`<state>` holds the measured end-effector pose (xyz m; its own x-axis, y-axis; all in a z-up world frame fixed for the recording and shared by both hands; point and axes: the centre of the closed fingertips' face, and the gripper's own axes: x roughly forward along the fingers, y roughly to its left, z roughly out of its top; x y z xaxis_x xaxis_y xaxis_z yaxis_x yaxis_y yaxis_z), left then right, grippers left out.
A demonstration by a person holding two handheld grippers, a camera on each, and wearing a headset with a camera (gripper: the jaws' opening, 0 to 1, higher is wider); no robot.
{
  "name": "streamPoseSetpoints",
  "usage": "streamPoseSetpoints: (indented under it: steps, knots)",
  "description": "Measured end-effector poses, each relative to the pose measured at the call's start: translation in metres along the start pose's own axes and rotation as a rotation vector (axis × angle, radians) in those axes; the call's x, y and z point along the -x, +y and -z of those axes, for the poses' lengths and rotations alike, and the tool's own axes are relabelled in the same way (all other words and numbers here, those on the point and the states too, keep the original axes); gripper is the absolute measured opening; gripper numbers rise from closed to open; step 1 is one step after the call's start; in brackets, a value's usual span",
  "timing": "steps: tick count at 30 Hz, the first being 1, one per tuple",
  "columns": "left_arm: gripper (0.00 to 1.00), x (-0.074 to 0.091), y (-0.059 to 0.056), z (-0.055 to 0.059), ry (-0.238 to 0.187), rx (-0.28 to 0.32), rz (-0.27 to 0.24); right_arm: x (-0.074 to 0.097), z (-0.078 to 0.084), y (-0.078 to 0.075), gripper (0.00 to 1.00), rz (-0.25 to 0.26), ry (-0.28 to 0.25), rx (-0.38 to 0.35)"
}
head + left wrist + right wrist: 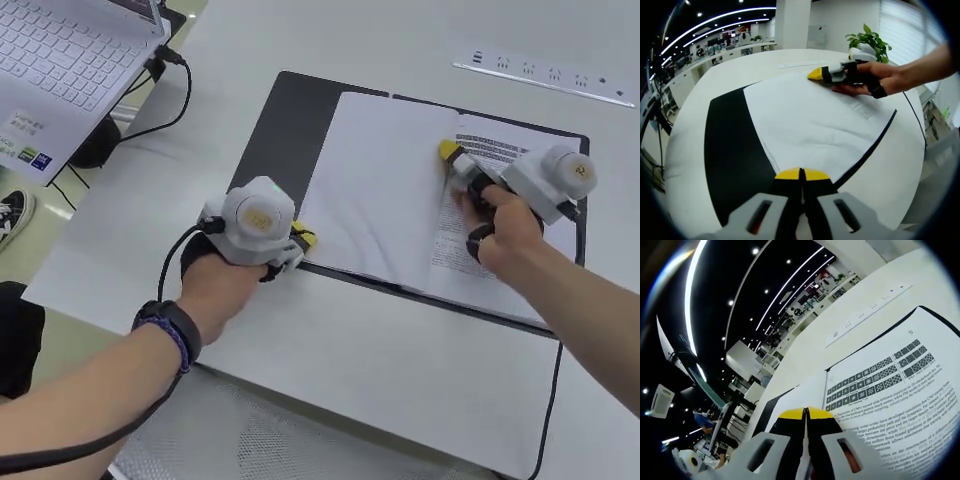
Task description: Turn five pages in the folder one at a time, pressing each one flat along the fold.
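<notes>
Two grippers work on the open folder point(268, 140), which lies mid-frame on the white table point(400, 370) in the head view. Left gripper point(303, 238): jaws closed tight together, yellow tips at the folder's lower edge, at the lower left corner of the blank page point(375, 185). Right gripper point(450, 152): jaws likewise closed together, tips at the blank page's upper right edge, beside the printed page point(500, 150), right of centre. The blank page bows between them. A laptop point(60, 60) sits in the upper left corner.
</notes>
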<state>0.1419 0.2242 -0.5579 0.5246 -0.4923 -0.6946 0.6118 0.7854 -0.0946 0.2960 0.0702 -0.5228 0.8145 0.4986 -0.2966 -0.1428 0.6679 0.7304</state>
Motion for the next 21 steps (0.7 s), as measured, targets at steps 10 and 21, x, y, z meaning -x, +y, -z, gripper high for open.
streamPoseSetpoints:
  steps: [10,21]
  knots:
    - [0.0,0.0,0.0,0.001,-0.002,0.001,0.007,-0.017,-0.015,-0.008,0.0,0.017,-0.014,-0.009]
    - [0.0,0.0,0.0,0.0,-0.001,0.004,0.01,-0.031,-0.029,-0.019,0.0,0.047,-0.069,-0.073]
